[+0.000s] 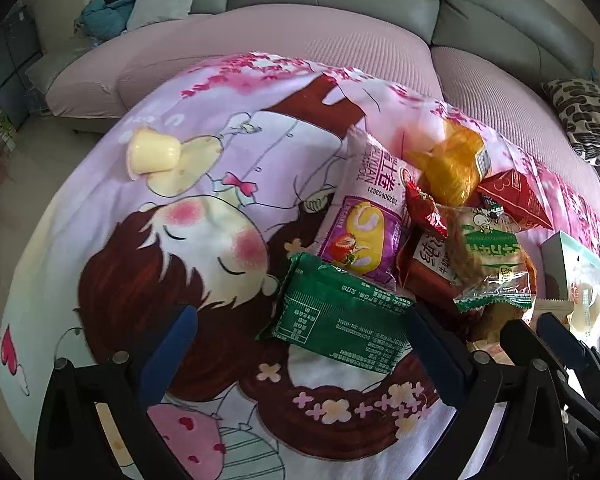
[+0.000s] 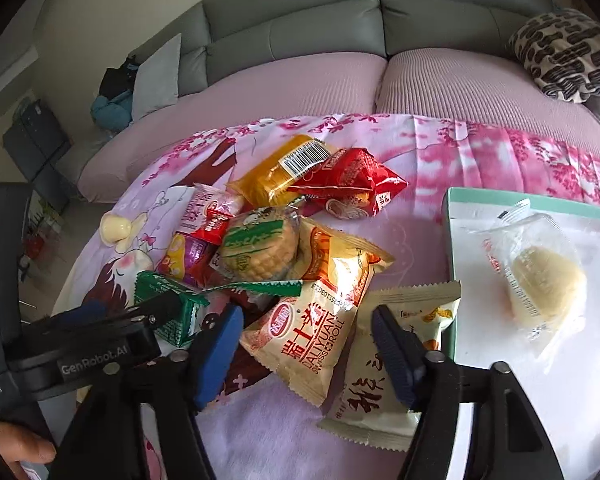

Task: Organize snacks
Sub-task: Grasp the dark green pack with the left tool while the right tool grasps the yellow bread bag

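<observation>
Only one clear-wrapped pale pastry (image 2: 540,280) lies on the white teal-rimmed tray (image 2: 450,236); the heap of wrapped snacks (image 2: 284,240) remains, both the left gripper (image 1: 300,344) and the right gripper (image 2: 306,344) spread, pinching nothing.

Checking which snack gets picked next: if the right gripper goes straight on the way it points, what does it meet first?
Most likely the cream swiss-roll packet, which lies between the right gripper's jaws. The pale packet beside it is also close, so depth leaves some doubt.
</observation>
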The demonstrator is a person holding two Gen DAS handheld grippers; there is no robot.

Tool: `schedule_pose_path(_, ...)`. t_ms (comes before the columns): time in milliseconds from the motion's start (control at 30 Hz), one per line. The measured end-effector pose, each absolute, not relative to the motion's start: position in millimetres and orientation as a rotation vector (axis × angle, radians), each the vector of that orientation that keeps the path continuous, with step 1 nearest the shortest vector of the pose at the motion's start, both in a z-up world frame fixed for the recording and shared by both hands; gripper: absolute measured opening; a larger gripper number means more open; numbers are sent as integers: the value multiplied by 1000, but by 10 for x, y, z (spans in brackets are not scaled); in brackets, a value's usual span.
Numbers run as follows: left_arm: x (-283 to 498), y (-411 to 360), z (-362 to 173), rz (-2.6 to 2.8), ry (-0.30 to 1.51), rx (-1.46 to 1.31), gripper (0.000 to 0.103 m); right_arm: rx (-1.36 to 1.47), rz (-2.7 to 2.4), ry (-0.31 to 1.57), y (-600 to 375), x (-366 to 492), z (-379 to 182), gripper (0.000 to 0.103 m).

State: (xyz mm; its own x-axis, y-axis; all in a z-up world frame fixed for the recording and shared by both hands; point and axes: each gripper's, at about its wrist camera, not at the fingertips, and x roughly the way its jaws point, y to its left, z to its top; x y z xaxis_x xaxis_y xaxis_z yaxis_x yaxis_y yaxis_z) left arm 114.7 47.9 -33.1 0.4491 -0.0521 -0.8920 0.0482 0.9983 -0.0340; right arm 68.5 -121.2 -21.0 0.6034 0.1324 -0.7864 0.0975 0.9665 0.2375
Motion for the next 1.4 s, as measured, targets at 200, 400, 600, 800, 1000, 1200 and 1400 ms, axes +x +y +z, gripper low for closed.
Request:
schedule_pose_path(200, 1196, 436, -419, -70, 1124, 10, 102, 270, 21, 936, -1215, 765, -288, 62)
schedule_pose_path(400, 1242, 491, -450, -95, 1143, -59, 95, 253, 8, 934, -1205, 809, -319, 61)
schedule_pose_path(600, 1228, 498, -466, -129, 1162, -133, 84, 227, 0, 931, -1179, 810, -334, 60)
schedule_pose_path(800, 1213, 521, -452, -162, 1162, -196, 68, 190, -6, 934, -1135, 813, -349, 58)
schedule_pose_path(1000, 1193, 557, -415, -160, 1149, -215, 59, 213, 3, 936, -1169, 806, -347, 44)
schedule_pose_path(1200, 1188, 604, -370, -163, 1133, -247, 51, 227, 6, 938, -1177, 790, -324, 41)
schedule_pose_path(1400, 1165, 678, -312, -176, 1112, -302, 41, 240, 4, 939, -1184, 776, -321, 40)
